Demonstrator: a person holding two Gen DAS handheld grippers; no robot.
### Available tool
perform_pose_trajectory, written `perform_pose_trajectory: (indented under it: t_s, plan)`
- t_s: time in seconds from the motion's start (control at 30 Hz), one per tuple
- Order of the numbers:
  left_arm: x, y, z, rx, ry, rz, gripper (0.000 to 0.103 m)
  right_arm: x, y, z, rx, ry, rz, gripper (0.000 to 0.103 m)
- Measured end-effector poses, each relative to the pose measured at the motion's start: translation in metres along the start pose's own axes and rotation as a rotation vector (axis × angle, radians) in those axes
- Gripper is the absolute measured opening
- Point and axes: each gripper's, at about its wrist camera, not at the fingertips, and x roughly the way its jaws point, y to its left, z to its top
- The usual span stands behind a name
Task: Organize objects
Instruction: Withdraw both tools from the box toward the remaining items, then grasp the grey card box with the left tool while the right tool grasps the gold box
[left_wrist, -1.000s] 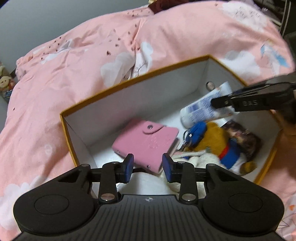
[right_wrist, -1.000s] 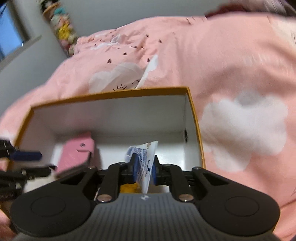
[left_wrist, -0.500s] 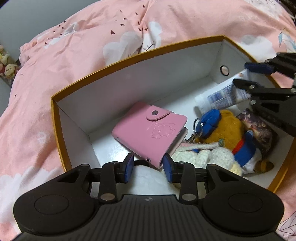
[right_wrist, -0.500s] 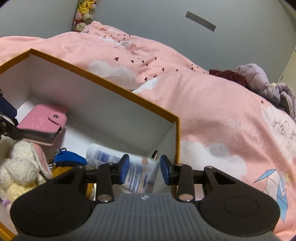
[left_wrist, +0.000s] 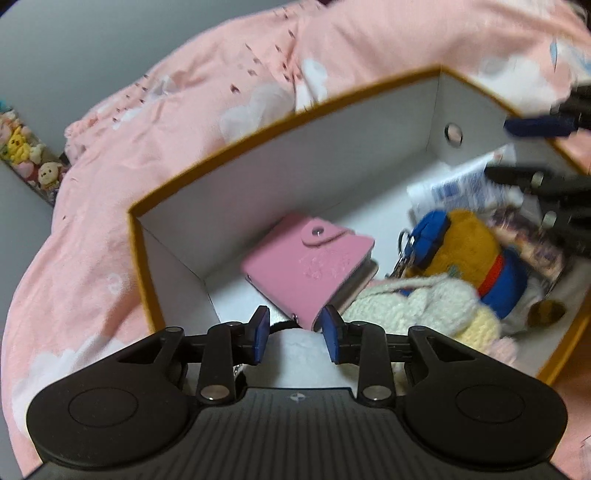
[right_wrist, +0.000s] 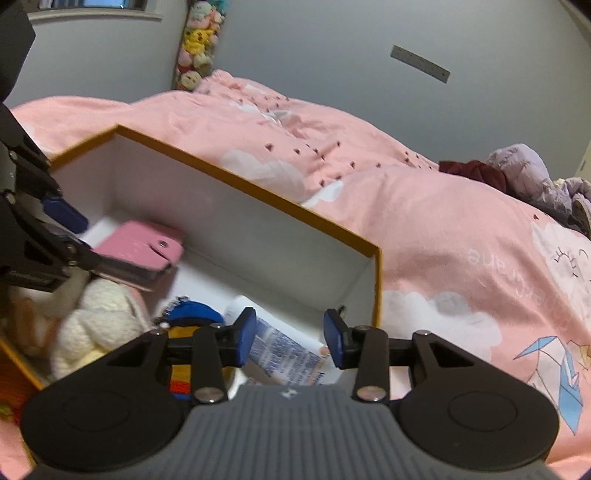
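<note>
Both claws gaping, gripping nothing: right gripper (right_wrist: 289, 341) hovering over tube (right_wrist: 288, 352) in box (left_wrist: 258, 136) corner; left gripper (left_wrist: 294, 335) facing wallet (left_wrist: 314, 262), prob. tidying.

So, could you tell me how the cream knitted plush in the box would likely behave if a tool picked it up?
The cream knitted plush looks soft, so it would probably squash and droop. Its fuzzy yarn should grip rather than slip. It lies against the pink wallet and may nudge it.

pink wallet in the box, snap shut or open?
Shut. The pink wallet has its flap folded over the cover with the snap button pressed down; it lies inside the box.
</note>
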Motion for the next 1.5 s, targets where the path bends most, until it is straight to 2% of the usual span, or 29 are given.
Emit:
perform_pose_trajectory:
  t_s: [0.1,0.27,0.4,0.5,0.53,0.6,0.63,0.73,0.9,1.0,1.1,1.13,1.2,1.33,1.4,1.5]
  plan:
    - [-0.021,0.005,-0.004,-0.064,-0.062,-0.016,0.037,-0.008,0.003,0.001,0.015,-0.007,0.043,0.049]
    - [-0.071,0.013,-0.015,-0.14,-0.168,-0.025,0.037,-0.027,0.002,0.007,0.061,0.003,0.105,0.051]
    - [-0.111,0.017,-0.03,-0.199,-0.227,-0.07,0.037,-0.046,-0.01,0.005,0.18,0.066,0.257,0.054]
    - [-0.136,0.021,-0.05,-0.25,-0.272,-0.087,0.037,-0.061,-0.011,-0.002,0.219,0.068,0.314,0.055]
    - [-0.142,0.023,-0.056,-0.274,-0.279,-0.087,0.038,-0.066,-0.01,-0.005,0.224,0.064,0.323,0.055]
    - [-0.15,0.027,-0.07,-0.319,-0.286,-0.084,0.046,-0.076,-0.009,-0.011,0.241,0.062,0.346,0.055]
    - [-0.153,0.028,-0.077,-0.339,-0.284,-0.081,0.055,-0.08,-0.009,-0.015,0.258,0.063,0.361,0.055]
    - [-0.16,0.022,-0.099,-0.365,-0.274,-0.064,0.055,-0.091,-0.005,-0.025,0.294,0.062,0.394,0.055]
    - [-0.155,0.015,-0.123,-0.439,-0.227,-0.066,0.056,-0.093,0.007,-0.041,0.287,0.088,0.391,0.057]
    - [-0.146,0.007,-0.132,-0.421,-0.194,-0.062,0.056,-0.089,0.013,-0.05,0.272,0.112,0.377,0.057]
    - [-0.134,-0.001,-0.139,-0.385,-0.154,0.003,0.056,-0.085,0.018,-0.055,0.271,0.13,0.393,0.058]
    - [-0.129,-0.002,-0.141,-0.373,-0.145,0.016,0.056,-0.084,0.02,-0.056,0.265,0.132,0.399,0.06]
    - [-0.121,-0.003,-0.143,-0.353,-0.139,0.03,0.056,-0.081,0.025,-0.057,0.251,0.142,0.405,0.072]
    - [-0.108,-0.001,-0.141,-0.295,-0.117,-0.016,0.057,-0.076,0.034,-0.059,0.226,0.169,0.434,0.072]
    - [-0.103,0.0,-0.14,-0.25,-0.111,-0.034,0.057,-0.071,0.039,-0.06,0.199,0.185,0.449,0.079]
    - [-0.096,0.001,-0.138,-0.174,-0.074,-0.054,0.057,-0.065,0.049,-0.059,0.135,0.211,0.478,0.08]
